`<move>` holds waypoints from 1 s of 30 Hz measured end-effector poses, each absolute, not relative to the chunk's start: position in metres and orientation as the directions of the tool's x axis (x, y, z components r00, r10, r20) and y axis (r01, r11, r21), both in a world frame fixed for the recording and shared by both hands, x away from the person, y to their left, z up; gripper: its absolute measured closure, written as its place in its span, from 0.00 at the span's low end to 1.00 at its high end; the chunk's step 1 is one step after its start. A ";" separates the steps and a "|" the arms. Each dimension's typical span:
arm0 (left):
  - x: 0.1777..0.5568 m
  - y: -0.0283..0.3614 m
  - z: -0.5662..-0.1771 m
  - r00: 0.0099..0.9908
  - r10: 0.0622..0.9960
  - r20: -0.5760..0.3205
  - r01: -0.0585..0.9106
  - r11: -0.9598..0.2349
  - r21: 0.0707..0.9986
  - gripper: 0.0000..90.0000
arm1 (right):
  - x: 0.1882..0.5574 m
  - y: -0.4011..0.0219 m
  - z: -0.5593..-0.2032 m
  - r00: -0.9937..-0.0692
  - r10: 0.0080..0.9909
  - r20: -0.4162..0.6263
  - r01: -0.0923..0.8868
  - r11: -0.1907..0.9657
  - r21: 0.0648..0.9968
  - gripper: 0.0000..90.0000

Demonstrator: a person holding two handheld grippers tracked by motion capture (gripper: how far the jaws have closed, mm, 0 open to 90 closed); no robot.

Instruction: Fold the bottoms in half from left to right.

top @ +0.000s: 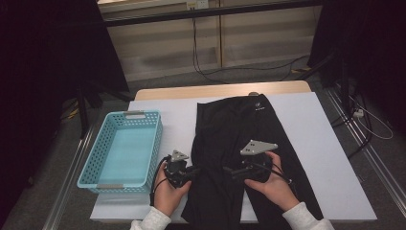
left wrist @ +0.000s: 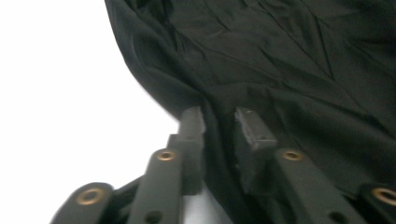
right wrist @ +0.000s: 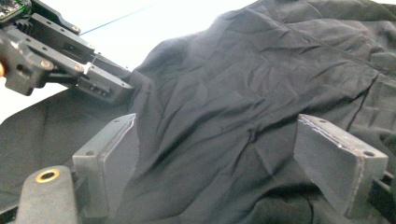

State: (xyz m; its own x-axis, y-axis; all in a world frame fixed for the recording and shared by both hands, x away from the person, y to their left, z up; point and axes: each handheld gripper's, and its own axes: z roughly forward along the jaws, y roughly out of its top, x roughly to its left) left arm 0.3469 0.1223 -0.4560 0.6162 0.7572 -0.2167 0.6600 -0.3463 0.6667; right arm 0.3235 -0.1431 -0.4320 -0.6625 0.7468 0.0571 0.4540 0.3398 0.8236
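A black garment [top: 239,129] lies lengthwise down the middle of the white-covered table [top: 321,143]. My left gripper [top: 194,171] is at the garment's left edge, near the table's front. In the left gripper view its jaws [left wrist: 219,119] are pinched on a fold of the black cloth [left wrist: 289,56]. My right gripper [top: 229,170] points left across the cloth, facing the left one. Its jaws [right wrist: 215,154] stand wide open above the wrinkled cloth [right wrist: 243,84], gripping nothing. The left gripper [right wrist: 107,84] also shows in the right gripper view, biting the cloth's edge.
An empty light-blue plastic basket [top: 103,143] stands on the left side of the table, just left of my left hand. Bare white table surface lies right of the garment. Cables run over the floor beyond the table.
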 end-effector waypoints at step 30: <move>0.338 0.123 -0.449 0.657 0.732 -0.182 0.611 -0.375 0.697 0.37 | 0.337 -0.150 -0.436 -0.621 0.782 0.059 0.479 0.318 0.818 0.16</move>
